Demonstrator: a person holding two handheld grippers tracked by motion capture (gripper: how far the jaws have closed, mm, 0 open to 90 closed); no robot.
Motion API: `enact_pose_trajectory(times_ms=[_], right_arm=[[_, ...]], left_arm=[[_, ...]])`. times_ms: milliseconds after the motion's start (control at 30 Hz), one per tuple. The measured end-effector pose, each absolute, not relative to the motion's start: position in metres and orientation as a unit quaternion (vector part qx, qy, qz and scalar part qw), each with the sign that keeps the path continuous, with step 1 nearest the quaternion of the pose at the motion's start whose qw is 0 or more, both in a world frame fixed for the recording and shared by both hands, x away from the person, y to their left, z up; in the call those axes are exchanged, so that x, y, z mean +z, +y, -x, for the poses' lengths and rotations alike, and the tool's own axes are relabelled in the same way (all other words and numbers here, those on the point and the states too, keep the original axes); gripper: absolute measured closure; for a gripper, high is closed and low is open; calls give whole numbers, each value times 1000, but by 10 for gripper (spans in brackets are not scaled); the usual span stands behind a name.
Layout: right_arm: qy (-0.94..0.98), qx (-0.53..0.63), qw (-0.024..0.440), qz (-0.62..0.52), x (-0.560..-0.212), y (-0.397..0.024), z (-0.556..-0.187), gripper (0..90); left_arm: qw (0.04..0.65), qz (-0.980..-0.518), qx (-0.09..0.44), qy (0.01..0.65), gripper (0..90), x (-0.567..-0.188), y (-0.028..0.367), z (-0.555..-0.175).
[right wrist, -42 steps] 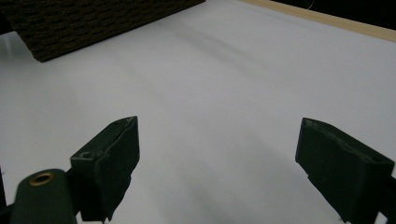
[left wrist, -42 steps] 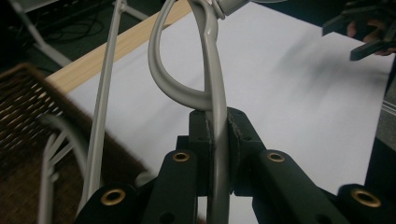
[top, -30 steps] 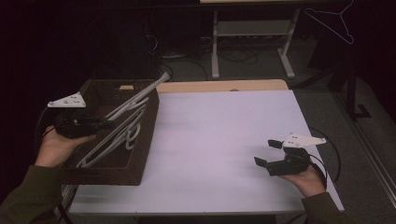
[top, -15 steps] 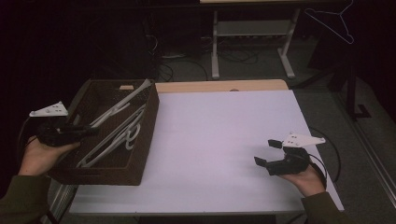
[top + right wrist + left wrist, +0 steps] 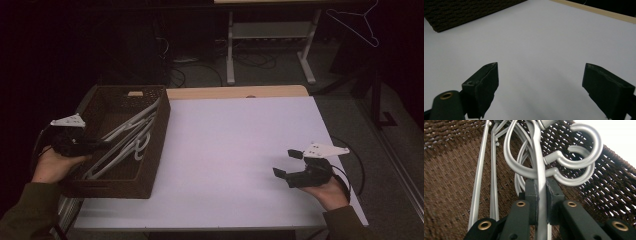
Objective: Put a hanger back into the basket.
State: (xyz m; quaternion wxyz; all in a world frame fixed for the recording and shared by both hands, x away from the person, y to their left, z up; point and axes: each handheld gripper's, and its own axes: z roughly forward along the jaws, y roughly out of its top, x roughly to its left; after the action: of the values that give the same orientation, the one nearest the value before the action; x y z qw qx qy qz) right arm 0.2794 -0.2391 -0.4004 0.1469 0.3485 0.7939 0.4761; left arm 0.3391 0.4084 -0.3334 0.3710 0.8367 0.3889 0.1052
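While the left claw is clamped on the bar of a grey hanger lying among others inside the brown woven basket at the table's left edge, the right claw hovers wide open, holding nothing, above the table's right side.

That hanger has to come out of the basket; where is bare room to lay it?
The white tabletop is bare between the basket and the right gripper. The basket is crowded with hangers, one clamped by the left gripper.
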Motion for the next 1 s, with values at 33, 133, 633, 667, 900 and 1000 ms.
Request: enact_pose_trajectory(times_ms=[33, 133, 633, 667, 900, 1000], right_arm=[[794, 476, 147, -350, -400, -239, -279, 132], [794, 476, 147, -350, -401, -239, -279, 131], [792, 479, 147, -350, -398, -239, -280, 131], [790, 480, 144, -354, -398, -239, -280, 130], [779, 493, 147, -358, -389, -240, -283, 129], [771, 503, 150, -360, -380, -240, -283, 129]], left_arm=[[369, -837, 100, 390, 818, -335, 410, -339], [364, -837, 96, 398, 804, -337, 411, -340], [399, -811, 124, 410, 341, -323, 411, -335], [408, -807, 126, 408, 317, -320, 408, -335], [463, -786, 138, 385, 237, -302, 381, -331], [483, -779, 142, 374, 207, -297, 368, -329]])
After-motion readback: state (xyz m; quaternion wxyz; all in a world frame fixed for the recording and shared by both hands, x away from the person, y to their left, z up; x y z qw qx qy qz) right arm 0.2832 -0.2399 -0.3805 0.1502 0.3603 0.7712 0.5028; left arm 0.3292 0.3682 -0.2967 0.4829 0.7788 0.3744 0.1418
